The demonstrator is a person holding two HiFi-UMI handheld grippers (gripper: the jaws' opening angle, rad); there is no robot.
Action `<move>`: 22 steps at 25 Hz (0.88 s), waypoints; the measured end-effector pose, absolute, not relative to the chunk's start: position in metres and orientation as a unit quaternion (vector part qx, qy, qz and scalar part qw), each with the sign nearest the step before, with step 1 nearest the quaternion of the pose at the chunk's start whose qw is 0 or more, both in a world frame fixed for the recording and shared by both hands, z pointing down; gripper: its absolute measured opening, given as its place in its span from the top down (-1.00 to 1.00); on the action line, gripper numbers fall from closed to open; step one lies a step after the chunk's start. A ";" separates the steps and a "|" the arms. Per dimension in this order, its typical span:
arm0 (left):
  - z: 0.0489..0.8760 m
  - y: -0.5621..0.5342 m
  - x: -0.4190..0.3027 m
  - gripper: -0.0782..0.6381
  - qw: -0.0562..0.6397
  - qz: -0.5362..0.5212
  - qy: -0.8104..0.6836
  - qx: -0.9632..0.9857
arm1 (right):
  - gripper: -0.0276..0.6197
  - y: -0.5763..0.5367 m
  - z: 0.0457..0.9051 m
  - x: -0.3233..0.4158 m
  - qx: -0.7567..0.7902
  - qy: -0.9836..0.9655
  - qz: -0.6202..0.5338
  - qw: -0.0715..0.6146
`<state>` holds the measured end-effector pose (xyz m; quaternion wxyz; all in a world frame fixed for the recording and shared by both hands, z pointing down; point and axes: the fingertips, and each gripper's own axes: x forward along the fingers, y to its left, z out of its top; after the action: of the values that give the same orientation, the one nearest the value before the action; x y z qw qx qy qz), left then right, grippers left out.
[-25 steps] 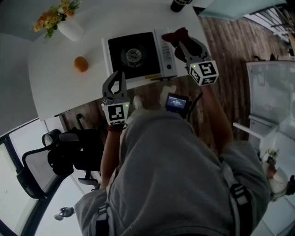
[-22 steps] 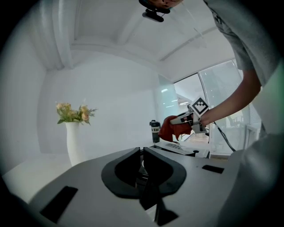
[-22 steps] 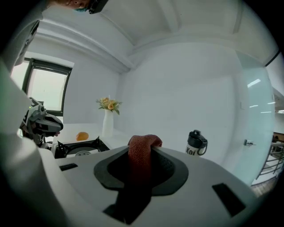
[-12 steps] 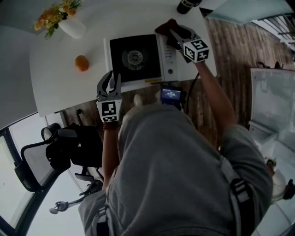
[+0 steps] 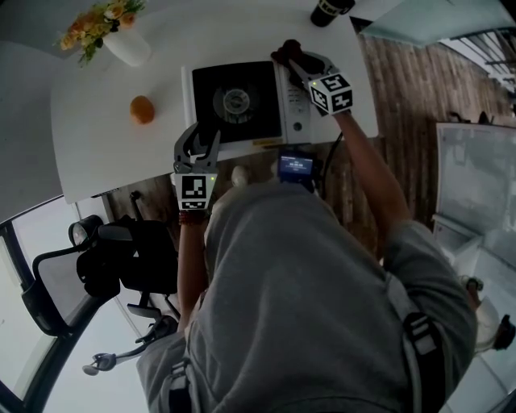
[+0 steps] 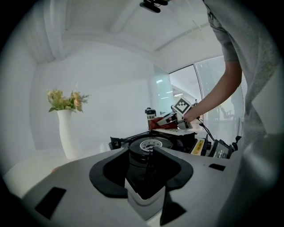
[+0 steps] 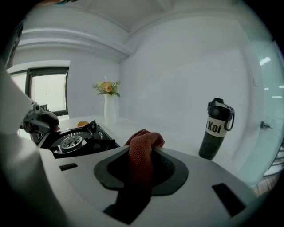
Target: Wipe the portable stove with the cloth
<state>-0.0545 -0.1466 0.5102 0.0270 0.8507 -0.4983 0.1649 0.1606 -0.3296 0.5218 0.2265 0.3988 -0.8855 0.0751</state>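
Note:
The portable stove, black-topped with a pale control strip on its right, sits on the white table. My right gripper is shut on a dark red cloth over the far end of that strip. The cloth bunches up between the jaws in the right gripper view, with the stove to their left. My left gripper hovers at the stove's near left edge. Its jaws are opening with nothing between them. The burner lies just ahead in the left gripper view.
A white vase of flowers and an orange stand left of the stove. A dark bottle stands beyond its far right corner. Below the table's near edge are a black office chair and wooden floor.
My right gripper carried the cloth up and left, from beside the stove to over its control strip. The left gripper's jaws went from shut to apart, and it sank slightly.

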 end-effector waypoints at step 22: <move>0.530 -0.145 -0.047 0.18 -0.017 0.250 -0.485 0.838 | 0.58 -0.232 0.525 0.127 0.311 -0.897 0.029 0.313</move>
<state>-0.0474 -0.1454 0.5301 -0.0171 0.8376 -0.4853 0.2502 0.1270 -0.2323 0.5254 0.3127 0.3111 -0.8970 0.0286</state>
